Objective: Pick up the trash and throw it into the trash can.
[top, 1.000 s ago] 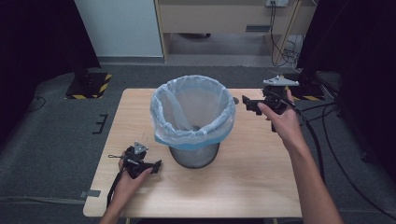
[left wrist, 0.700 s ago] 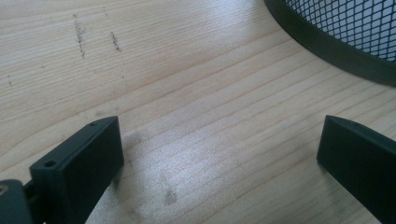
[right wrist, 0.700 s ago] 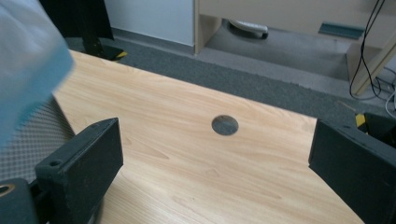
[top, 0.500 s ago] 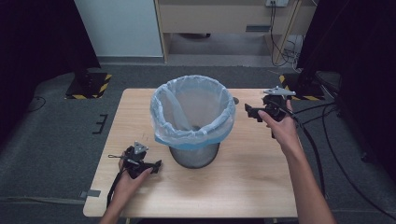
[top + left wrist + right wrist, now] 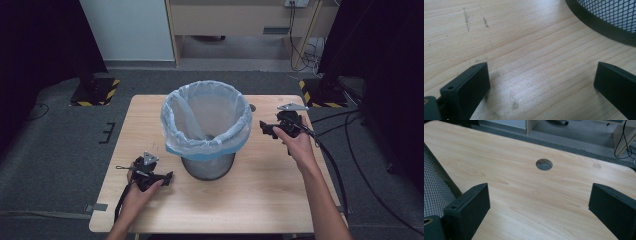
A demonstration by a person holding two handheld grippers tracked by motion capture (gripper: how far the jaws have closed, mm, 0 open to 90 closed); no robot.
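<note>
The left claw (image 5: 167, 176) rests low on the pale wooden worktop (image 5: 280, 200), jaws wide apart and empty, just beside the black wire-mesh bin (image 5: 207, 167) lined with a pale blue plastic bag (image 5: 200, 145). The right claw (image 5: 264, 129), jaws likewise spread and empty, hovers near the bin's other side, facing a round cable hole (image 5: 544, 164).

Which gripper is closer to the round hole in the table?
Right. The right gripper hovers just short of the hole; the left gripper sits at the near side, beyond the bin.
</note>
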